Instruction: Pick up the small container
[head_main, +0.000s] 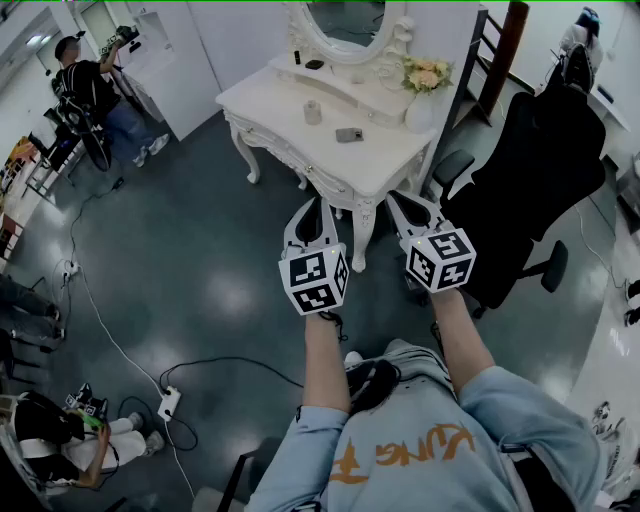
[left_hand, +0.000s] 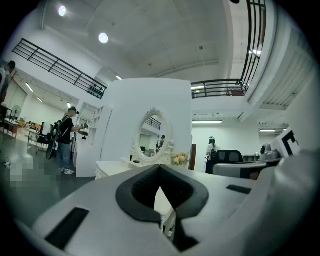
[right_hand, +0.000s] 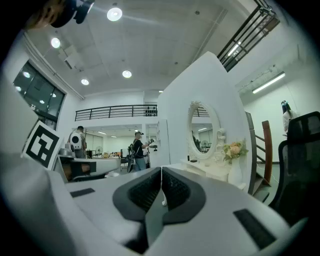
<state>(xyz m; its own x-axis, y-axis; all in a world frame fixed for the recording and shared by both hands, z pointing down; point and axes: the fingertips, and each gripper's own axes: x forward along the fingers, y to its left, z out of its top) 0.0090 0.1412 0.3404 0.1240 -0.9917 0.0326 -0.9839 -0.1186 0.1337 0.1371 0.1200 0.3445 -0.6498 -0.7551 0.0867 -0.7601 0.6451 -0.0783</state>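
The small container (head_main: 313, 112), a cream cylinder, stands on the white dressing table (head_main: 286, 100), in front of its oval mirror (head_main: 345, 22). A small grey object (head_main: 349, 134) lies just right of it. Both grippers hang in the air short of the table's front edge and point at it. My left gripper (head_main: 318, 205) is shut, its dark pads meeting with nothing between them (left_hand: 160, 169). My right gripper (head_main: 398, 202) is shut and empty too (right_hand: 161, 171). From the gripper views I cannot make out the container.
A vase of flowers (head_main: 424, 92) stands at the table's right corner. A black office chair (head_main: 535, 175) is close on the right. Cables and a power strip (head_main: 168, 402) lie on the floor at left. One person (head_main: 95, 92) stands far left, another (head_main: 55, 432) sits lower left.
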